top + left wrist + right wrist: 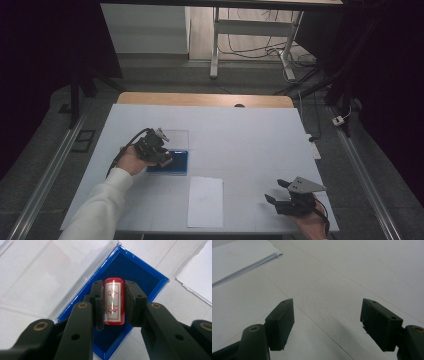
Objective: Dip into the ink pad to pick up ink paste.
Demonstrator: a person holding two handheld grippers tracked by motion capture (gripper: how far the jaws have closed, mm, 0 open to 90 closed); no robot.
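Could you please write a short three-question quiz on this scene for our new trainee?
1. True or false: the left gripper is shut on the red stamp.
2. What lies directly under the stamp?
A. the white paper sheet
B. the blue ink pad
C. bare table
3. How do the jaws of the right gripper stand?

Key:
1. True.
2. B.
3. Wide apart, with nothing between them, above the white table.

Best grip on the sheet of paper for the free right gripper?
Take the paper by its near right edge, coming in low from the right with the right gripper. It lies flat on the table, so only an edge offers purchase, and that one is nearest the open jaws.
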